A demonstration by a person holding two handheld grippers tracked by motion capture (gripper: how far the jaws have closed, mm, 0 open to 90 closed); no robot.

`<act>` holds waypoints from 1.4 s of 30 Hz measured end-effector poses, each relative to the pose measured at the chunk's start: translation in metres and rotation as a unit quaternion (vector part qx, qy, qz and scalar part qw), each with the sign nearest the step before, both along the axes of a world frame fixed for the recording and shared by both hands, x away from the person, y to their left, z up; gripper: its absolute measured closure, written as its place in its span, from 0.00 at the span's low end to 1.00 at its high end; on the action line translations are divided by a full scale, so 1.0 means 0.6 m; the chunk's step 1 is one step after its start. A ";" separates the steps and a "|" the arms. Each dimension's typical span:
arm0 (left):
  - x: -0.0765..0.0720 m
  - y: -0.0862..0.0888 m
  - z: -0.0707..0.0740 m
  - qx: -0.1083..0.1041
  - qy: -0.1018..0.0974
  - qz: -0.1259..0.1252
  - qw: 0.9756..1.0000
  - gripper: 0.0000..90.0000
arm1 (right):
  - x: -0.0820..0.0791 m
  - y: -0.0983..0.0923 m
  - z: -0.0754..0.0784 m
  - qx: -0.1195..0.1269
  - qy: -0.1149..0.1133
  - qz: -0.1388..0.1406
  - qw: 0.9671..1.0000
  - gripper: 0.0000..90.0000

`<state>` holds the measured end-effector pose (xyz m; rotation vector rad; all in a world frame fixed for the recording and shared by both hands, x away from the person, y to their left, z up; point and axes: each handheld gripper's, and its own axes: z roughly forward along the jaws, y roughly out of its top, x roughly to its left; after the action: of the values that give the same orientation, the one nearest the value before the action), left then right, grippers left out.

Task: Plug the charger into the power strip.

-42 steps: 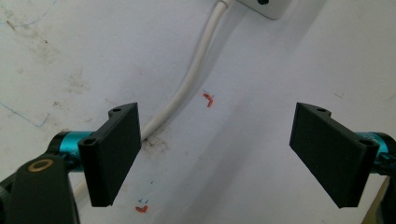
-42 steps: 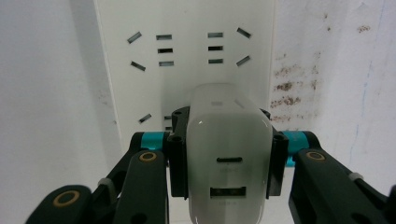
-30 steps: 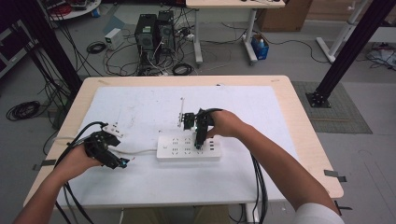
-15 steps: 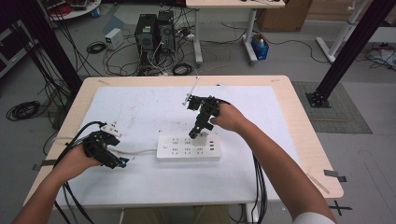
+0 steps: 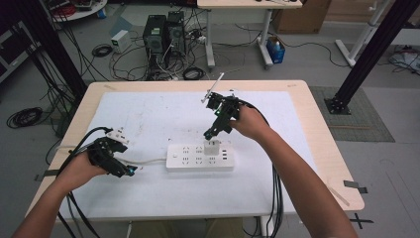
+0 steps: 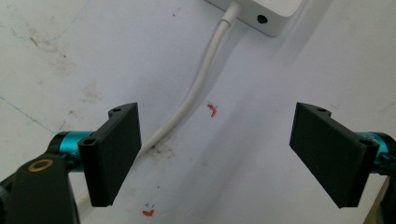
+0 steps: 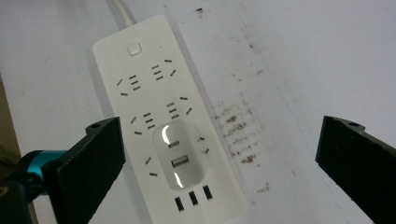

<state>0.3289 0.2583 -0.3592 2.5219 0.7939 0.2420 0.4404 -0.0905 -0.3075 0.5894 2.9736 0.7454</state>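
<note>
power strip [image 5: 199, 157]: white, flat on the white table cover, long side across the table, cord leaving its left end | USB charger [image 7: 180, 161]: white, rounded, plugged upright into a socket near the strip's right end, ports facing up

Rt gripper [image 7: 224, 168] jaws wide apart, just been opening, nothing pinched btwn them. White power strip [image 7: 140, 70] runs 11→5 o'clock on white mat [image 7: 303, 56]; white USB charger [image 7: 180, 161] plugged into it near ctr-bottom. Strip cable [image 7: 122, 11] exits at 11 o'clock; dark smudges at 3 o'clock of charger.

No readable text, labels, brands or numbers stand on anything here.
</note>
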 end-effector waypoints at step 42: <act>0.004 0.001 -0.003 0.003 -0.029 0.033 0.999 0.19 | -0.142 -0.259 -0.021 -0.026 -0.040 -0.218 0.975 0.01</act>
<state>0.3310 0.2591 -0.3608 2.4852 0.8550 0.3371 0.3552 -0.2460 -0.3203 1.1259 2.6326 0.6289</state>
